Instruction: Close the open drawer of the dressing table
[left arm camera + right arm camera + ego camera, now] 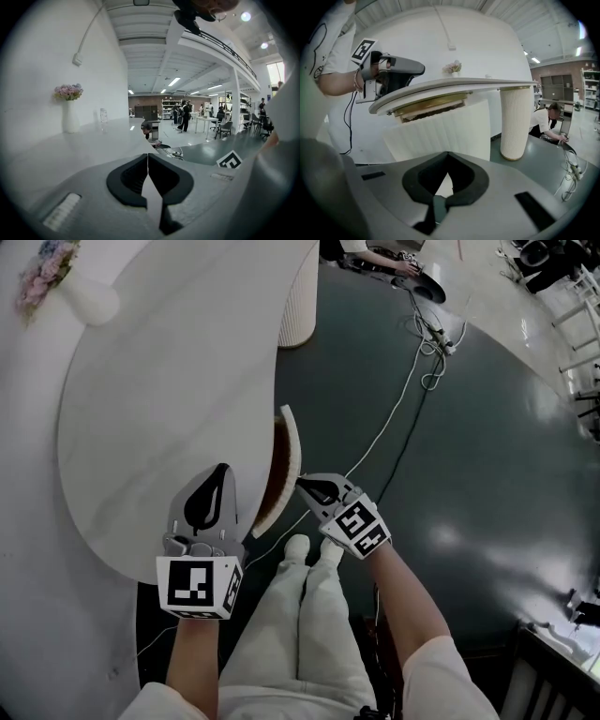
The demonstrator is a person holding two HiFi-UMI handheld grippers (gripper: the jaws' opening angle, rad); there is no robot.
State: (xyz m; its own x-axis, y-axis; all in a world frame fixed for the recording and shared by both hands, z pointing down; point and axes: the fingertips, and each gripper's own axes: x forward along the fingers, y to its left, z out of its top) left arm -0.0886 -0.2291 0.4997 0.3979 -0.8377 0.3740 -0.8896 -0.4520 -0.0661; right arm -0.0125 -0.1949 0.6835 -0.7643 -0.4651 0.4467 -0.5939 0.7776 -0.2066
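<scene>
Near the frame's centre, a curved cream drawer [292, 451] juts open from the white oval tabletop [159, 409]. The right gripper [304, 486], fingers together and empty, seems just beside its front. The left gripper [220, 472] is likewise closed.

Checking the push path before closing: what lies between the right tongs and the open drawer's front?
Nothing. The right gripper view shows the right tongs pointing straight at the ribbed drawer front, with no object between them.
</scene>
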